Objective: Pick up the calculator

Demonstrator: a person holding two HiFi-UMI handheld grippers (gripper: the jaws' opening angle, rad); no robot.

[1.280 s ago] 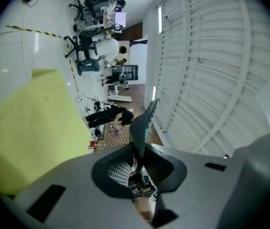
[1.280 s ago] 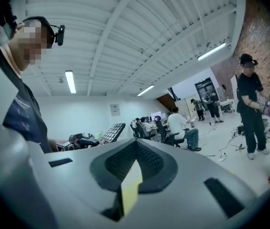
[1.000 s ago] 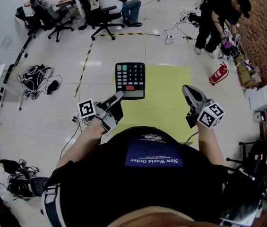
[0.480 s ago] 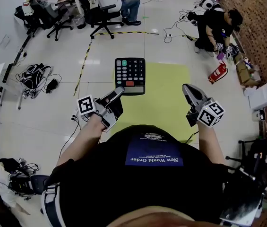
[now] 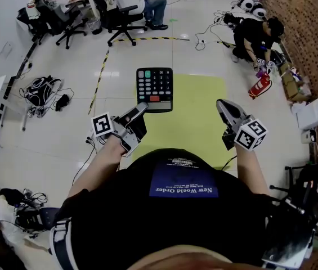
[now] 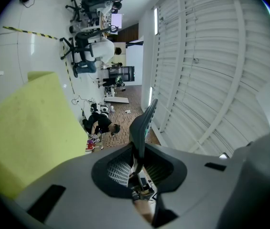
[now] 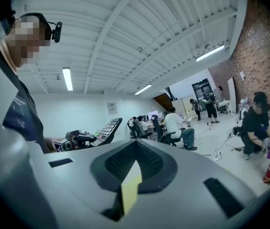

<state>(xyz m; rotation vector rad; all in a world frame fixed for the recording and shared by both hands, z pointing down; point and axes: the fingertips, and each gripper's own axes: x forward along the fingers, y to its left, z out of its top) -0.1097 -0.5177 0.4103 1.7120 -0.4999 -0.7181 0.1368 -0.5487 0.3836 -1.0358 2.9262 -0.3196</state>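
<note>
While left tool (image 5: 142, 108) grips calculator (image 5: 155, 89), right tool (image 5: 220, 104) seemingly closed, empty; shirt (image 5: 183, 184) reads "New World Order".

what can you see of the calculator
The calculator is a dark, flat slab, plastic by the look of it, with rows of dark keys, one green key at a far corner, one red key and a grey strip along its near edge. It is held in the air above the yellow mat, keys facing up, sloping upward away from the person. The left gripper clamps its near edge; nothing else touches it.
</note>
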